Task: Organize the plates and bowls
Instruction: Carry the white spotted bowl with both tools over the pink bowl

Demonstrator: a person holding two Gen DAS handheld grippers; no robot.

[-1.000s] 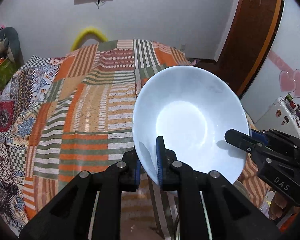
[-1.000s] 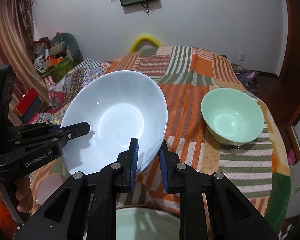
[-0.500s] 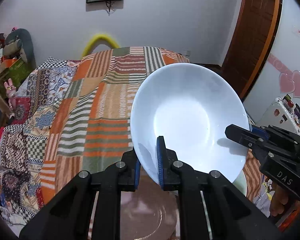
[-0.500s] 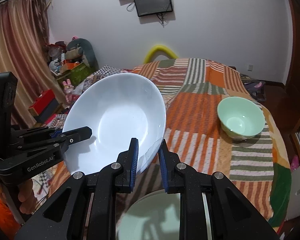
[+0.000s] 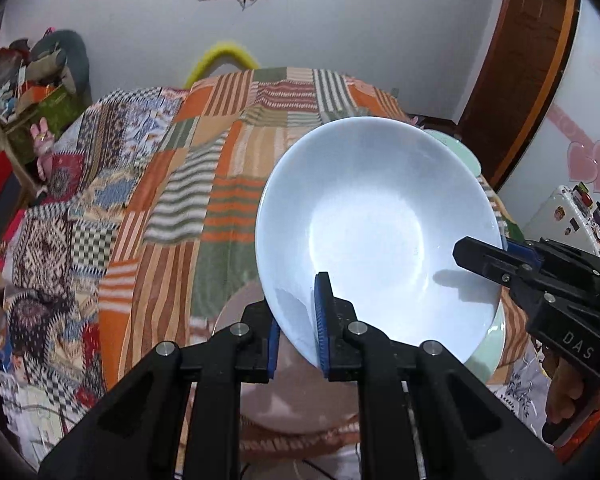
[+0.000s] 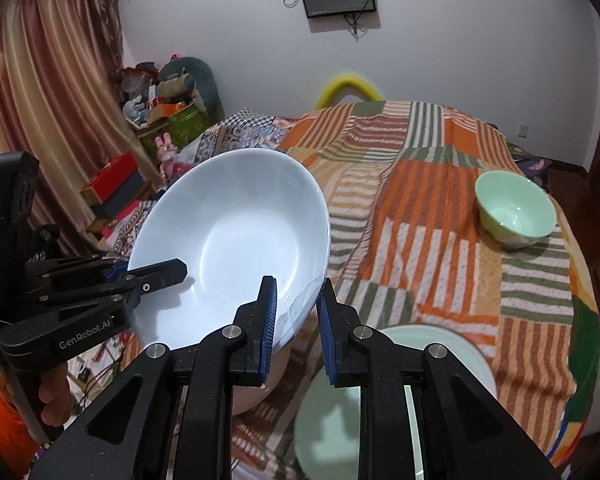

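I get even, fairly bright indoor light; the white bowl (image 5: 380,232) glares softly at its centre. Tong shadows fall inside it. Fisheye bends the edges, corners go black, and the near plates blur.

We see only a thin edge of the green bowl (image 5: 462,150) in the left wrist view, because the white bowl (image 5: 376,236) covers the rest of it. Under the white bowl lies a pinkish plate (image 5: 288,404), and we cannot see its far part. A pale green plate (image 6: 348,424) is half hidden behind the right hand-held gripper (image 6: 296,320) and it looks blurred. The hand (image 6: 54,396) on the left hand-held gripper (image 5: 296,328) is cut by the picture's edge. The small things on the shelf (image 6: 160,104) by the curtain (image 6: 40,100) are too small for us to tell. The quilt (image 5: 172,208) looks blurred in the left wrist view.
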